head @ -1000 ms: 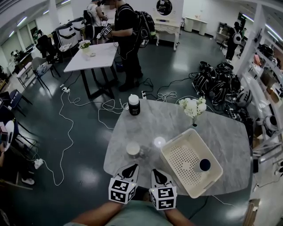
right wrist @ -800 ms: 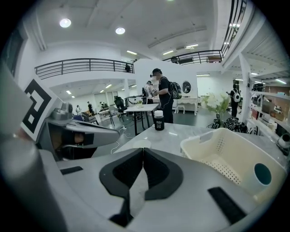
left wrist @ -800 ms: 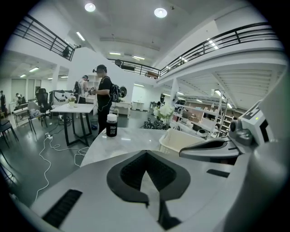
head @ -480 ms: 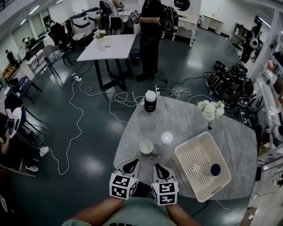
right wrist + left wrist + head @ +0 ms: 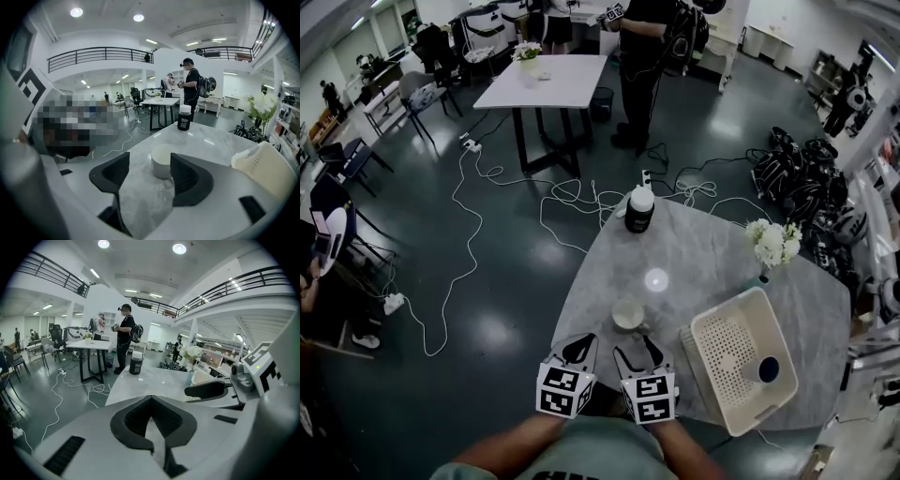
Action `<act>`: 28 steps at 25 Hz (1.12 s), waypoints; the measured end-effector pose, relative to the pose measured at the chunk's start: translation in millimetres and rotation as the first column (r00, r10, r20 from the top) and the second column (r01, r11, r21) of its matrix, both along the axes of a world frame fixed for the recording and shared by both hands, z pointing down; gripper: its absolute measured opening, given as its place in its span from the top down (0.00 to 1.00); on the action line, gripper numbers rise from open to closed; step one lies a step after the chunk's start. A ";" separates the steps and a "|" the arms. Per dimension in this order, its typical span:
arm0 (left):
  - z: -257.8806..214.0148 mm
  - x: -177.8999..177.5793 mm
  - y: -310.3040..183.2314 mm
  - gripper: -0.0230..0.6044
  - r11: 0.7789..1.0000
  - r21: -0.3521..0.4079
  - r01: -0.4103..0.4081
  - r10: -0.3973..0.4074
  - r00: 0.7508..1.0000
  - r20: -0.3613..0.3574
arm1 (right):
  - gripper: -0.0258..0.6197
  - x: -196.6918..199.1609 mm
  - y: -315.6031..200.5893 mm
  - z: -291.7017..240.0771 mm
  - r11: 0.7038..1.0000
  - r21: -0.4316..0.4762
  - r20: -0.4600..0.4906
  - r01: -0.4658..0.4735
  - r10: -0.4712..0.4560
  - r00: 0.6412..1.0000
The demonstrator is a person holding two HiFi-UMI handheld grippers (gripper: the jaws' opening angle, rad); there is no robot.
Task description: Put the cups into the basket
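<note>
Right gripper view shows your right gripper (image 5: 147, 165) with its jaws apart and opening, nothing pressed between the pads; under them lies the grey marbled table (image 5: 213, 136). The white cup (image 5: 162, 161) stands upright just past the tips, in line with the gap and closer to the right-hand jaw, touching neither. Your left gripper (image 5: 151, 405) has its jaws closed together on nothing, and it sits just beside the right one at the table's near edge.

Out from there, the cream perforated basket (image 5: 733, 349) rests at the near right corner of the table, and the dark cup (image 5: 766, 369) lies inside it by its right wall. A dark jar (image 5: 639, 209) with a white lid stands at the far edge, a vase of white flowers (image 5: 773, 242) at the right edge.

You have two cups, one on the table and one in the basket; one basket, one jar, one vase.

Around the table is a dark glossy floor (image 5: 487, 234) strewn with white cables (image 5: 471, 246), a white table (image 5: 548, 80) farther back with a person (image 5: 652, 66) beside it, and dark bags (image 5: 797, 178) heaped to the right
</note>
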State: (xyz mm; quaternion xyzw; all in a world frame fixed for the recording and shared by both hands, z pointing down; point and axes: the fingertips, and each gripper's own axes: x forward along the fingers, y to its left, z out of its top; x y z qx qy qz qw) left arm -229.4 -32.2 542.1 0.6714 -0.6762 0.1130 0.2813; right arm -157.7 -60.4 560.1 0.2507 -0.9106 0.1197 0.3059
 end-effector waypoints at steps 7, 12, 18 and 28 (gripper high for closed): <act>21.1 -18.6 -16.2 0.95 0.999 -0.036 -0.024 0.023 1.000 -0.012 | 0.42 -16.7 -25.6 29.1 1.000 -0.008 -0.083 -0.014 0.014 0.996; 29.7 -29.9 -37.8 0.95 0.996 -0.051 -0.066 0.065 0.998 -0.021 | 0.37 -26.6 -41.2 48.1 0.999 -0.038 -0.125 -0.033 0.027 0.992; 39.4 -36.5 -65.7 0.95 0.990 -0.070 -0.124 0.122 0.992 -0.033 | 0.34 -33.4 -54.1 65.9 0.995 -0.077 -0.156 -0.057 0.044 0.987; 57.2 -44.3 -102.7 0.95 0.976 -0.104 -0.194 0.190 0.981 -0.044 | 0.32 -44.5 -71.4 93.4 0.992 -0.121 -0.217 -0.047 0.019 0.976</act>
